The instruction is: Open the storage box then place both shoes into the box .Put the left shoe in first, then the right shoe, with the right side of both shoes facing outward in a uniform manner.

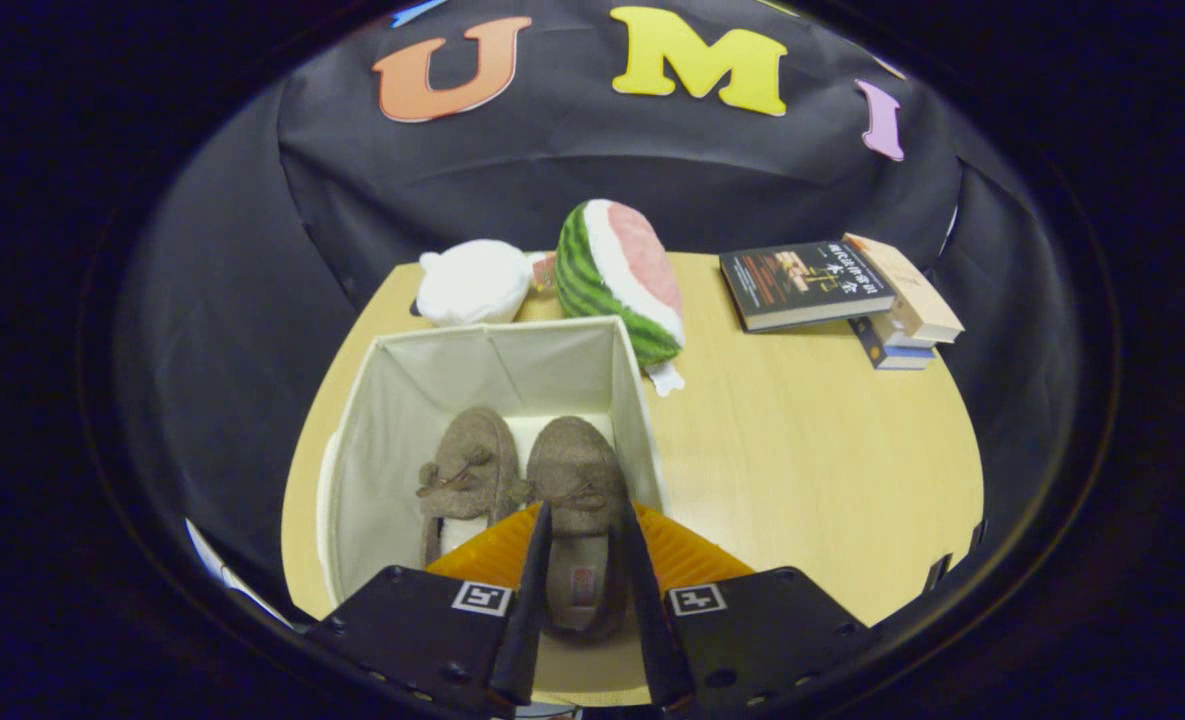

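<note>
The open white fabric storage box stands on the wooden table. Two brown fuzzy shoes lie side by side in it, toes toward the far wall. The left shoe rests near the box's middle. The right shoe lies along the box's right wall. My gripper reaches down into the box from the near side. Its two fingers run along both sides of the right shoe's rear half and press on it. The shoe's heel opening shows between them.
Behind the box sit a white plush toy and a watermelon-slice plush. A stack of books lies at the table's far right. Bare tabletop stretches to the right of the box.
</note>
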Motion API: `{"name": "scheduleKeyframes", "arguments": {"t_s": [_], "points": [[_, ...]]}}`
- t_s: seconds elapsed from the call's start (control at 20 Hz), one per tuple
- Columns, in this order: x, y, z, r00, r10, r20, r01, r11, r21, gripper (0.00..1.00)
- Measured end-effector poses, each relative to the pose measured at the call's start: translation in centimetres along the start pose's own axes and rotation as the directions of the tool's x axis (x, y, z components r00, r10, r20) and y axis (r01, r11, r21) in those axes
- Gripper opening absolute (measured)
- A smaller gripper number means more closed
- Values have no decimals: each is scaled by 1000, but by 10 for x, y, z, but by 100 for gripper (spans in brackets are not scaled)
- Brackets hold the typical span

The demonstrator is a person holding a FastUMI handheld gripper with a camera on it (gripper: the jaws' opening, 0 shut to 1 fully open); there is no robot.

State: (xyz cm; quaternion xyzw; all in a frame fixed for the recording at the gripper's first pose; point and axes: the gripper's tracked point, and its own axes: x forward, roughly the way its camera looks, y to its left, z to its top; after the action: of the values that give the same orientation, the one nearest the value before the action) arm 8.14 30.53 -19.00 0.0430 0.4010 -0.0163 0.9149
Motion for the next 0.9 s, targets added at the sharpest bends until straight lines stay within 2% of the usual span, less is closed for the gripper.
{"name": "scheduleKeyframes", "arguments": {"t_s": [0.1,0.25,0.55,0.8,0.9], "points": [[-22,-8,19,998,22,62,-23,1000,10,49],[-59,-41,46,986,10,166,-16,999,30,99],[-132,-132,83,932,-46,360,21,997,73,98],[-184,-195,102,846,-84,527,55,996,71,98],[-202,-208,106,814,-73,576,37,997,73,98]]}}
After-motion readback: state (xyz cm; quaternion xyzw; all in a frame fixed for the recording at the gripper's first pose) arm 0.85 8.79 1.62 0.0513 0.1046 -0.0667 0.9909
